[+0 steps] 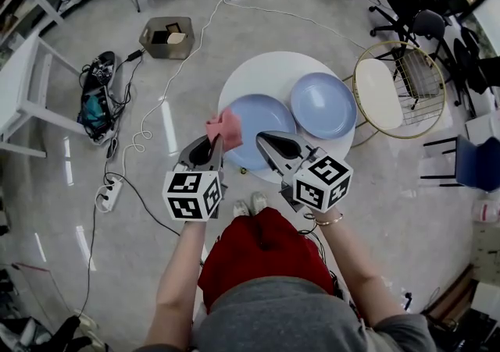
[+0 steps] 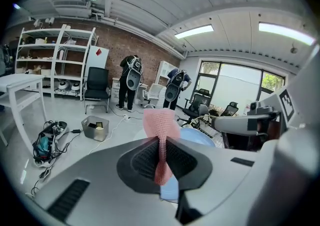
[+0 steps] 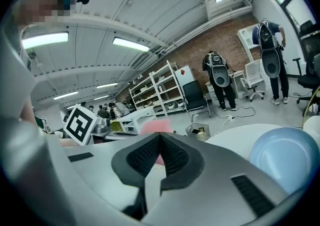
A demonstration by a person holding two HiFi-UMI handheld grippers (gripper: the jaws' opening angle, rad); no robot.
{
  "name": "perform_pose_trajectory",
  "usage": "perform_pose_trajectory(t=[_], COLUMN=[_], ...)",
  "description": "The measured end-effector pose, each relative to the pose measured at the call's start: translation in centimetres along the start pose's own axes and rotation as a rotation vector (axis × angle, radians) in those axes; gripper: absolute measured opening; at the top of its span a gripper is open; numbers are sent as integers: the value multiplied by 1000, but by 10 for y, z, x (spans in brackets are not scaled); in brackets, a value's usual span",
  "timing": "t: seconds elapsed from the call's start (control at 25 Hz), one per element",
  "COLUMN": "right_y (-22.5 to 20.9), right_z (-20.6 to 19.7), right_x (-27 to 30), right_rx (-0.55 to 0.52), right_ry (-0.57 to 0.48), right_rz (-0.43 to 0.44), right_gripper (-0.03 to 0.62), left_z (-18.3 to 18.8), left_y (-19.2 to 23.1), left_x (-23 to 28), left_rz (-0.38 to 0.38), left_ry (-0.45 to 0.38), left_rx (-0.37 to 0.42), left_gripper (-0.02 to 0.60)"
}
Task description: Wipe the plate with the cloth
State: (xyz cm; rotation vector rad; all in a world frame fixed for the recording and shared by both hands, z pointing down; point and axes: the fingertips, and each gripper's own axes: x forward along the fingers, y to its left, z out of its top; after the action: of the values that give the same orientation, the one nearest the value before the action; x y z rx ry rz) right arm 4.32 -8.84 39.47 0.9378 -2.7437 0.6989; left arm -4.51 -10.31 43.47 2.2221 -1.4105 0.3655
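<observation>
Left hand-held gripper (image 1: 211,146) clamps cloth (image 1: 225,129) above white table (image 1: 266,69); right hand-held gripper (image 1: 264,140) closed, empty.

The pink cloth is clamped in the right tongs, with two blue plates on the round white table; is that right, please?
Not quite: the left gripper view shows the pink cloth clamped in the left tongs; the right tongs are shut and empty. The near blue plate and far blue plate do sit on the round white table.

1. A round white worktop (image 1: 266,73) stands on the glossy grey floor (image 1: 156,46).
2. A round pale-blue plate (image 1: 262,118) lies at its near left.
3. A second pale-blue plate (image 1: 323,105) lies just beside it, on the right.
</observation>
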Motion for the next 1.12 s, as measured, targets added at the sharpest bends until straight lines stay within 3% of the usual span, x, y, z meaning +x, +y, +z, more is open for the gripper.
perform_pose_trajectory(t=[0.36,1.12], right_y=[-10,-7], right_z=[16,20], right_x=[-14,-26], right_rx=[8,-87], right_ry=[-69,-76], right_rz=[-65,-130], right_gripper=[29,29], left_z=[11,35], left_y=[-11,-20], left_x=[-13,-31], left_rz=[24,70], left_ry=[-56,-136], left_rx=[1,34], left_gripper=[34,34])
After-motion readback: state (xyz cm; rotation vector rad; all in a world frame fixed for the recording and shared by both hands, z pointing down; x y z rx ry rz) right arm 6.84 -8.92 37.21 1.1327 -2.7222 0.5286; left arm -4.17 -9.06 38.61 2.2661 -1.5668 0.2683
